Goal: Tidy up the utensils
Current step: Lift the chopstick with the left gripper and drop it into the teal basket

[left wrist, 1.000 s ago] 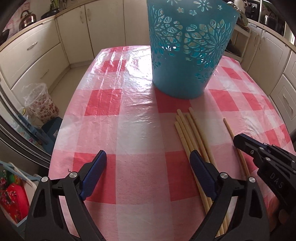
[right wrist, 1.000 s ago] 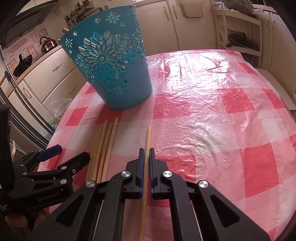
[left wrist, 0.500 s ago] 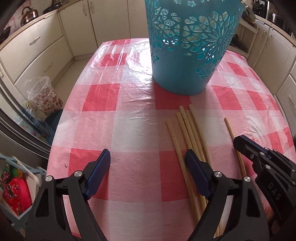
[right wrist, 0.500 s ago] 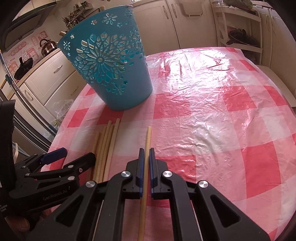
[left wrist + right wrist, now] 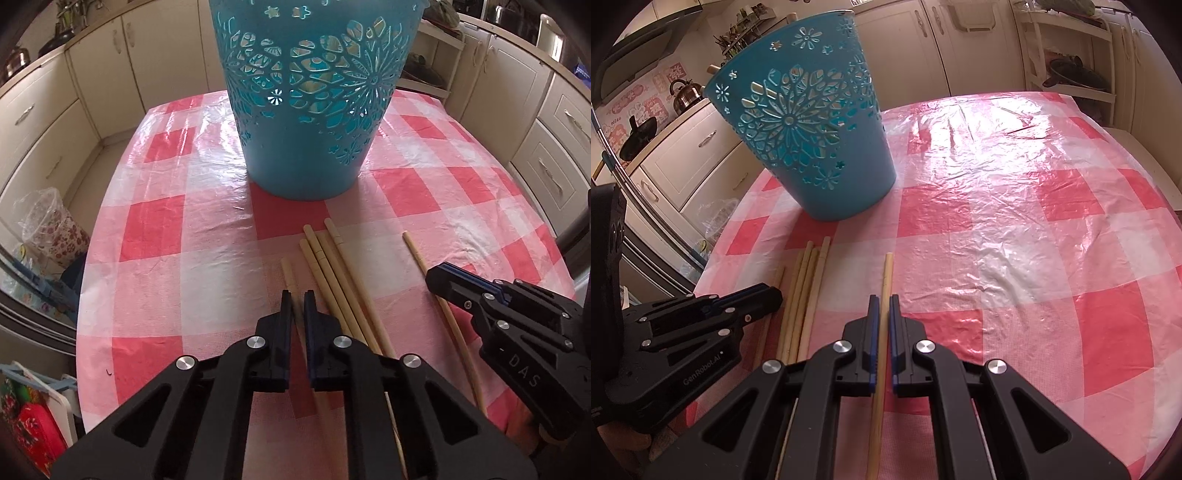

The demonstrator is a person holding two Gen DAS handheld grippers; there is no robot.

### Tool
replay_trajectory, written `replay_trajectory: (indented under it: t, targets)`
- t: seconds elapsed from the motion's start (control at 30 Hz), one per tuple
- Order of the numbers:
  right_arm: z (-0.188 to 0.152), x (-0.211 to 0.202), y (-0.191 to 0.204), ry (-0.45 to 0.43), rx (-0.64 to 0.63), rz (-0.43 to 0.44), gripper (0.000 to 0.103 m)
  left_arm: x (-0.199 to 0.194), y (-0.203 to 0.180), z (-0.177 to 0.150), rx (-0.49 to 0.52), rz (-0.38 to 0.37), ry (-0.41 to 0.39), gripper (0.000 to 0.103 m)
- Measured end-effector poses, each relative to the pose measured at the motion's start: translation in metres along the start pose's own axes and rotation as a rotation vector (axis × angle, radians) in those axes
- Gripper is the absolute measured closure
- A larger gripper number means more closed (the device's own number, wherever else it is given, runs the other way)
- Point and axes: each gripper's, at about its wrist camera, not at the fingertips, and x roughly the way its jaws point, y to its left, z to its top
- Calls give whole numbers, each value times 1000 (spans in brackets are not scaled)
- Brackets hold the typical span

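Note:
Several wooden chopsticks lie on the red-and-white checked tablecloth [image 5: 155, 236] in front of a teal cut-out basket [image 5: 306, 122]. My left gripper [image 5: 294, 301] is shut on the leftmost chopstick [image 5: 289, 273], which has been pulled apart from the bunch [image 5: 332, 266]. My right gripper [image 5: 881, 306] is shut on a single chopstick [image 5: 886, 273] lying to the right of the bunch [image 5: 807, 288]. The basket also shows in the right wrist view [image 5: 809, 140]. Each gripper shows in the other's view, the right one [image 5: 436, 284] and the left one [image 5: 772, 295].
Cream kitchen cabinets [image 5: 48, 122] surround the table. A clear plastic bin [image 5: 51, 225] stands on the floor to the left. A kettle [image 5: 685, 94] sits on the counter. The tablecloth stretches bare to the right [image 5: 1034, 221].
My left gripper has moved right and closed from wide open onto the leftmost chopstick, which shifted apart from the bunch. The right gripper has stayed shut on its chopstick.

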Motion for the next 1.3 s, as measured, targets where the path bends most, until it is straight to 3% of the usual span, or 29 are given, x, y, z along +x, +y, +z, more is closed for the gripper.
replay_trajectory:
  t: [0.13,0.27,0.43,0.6,0.73,0.93,1.13,1.3]
  targets:
    - [1,1,0,0,3,2,99,0,15,3,-28,-98,17,98]
    - [0,1,-2,0,9,8,99,-13,28,5,-53,-143,2,98]
    - [1,0,-4,1,15,15,99,-77,43,21,-72,-235,-134,98]
    - [1,0,-5,0,17,15,99,-148,49,67,-93,-285,-353,98]
    - [1,0,-5,-1,20,14,99,-173,39,117,-103,-242,-553,98]
    - [1,0,-13,0,41,36,99,-169,33,179,-206,-122,-750,98]
    - [3,0,-21,4,73,72,99,-131,36,202,-286,-29,-787,98]
    - [3,0,-21,5,75,74,99,-107,31,191,-250,20,-761,98]
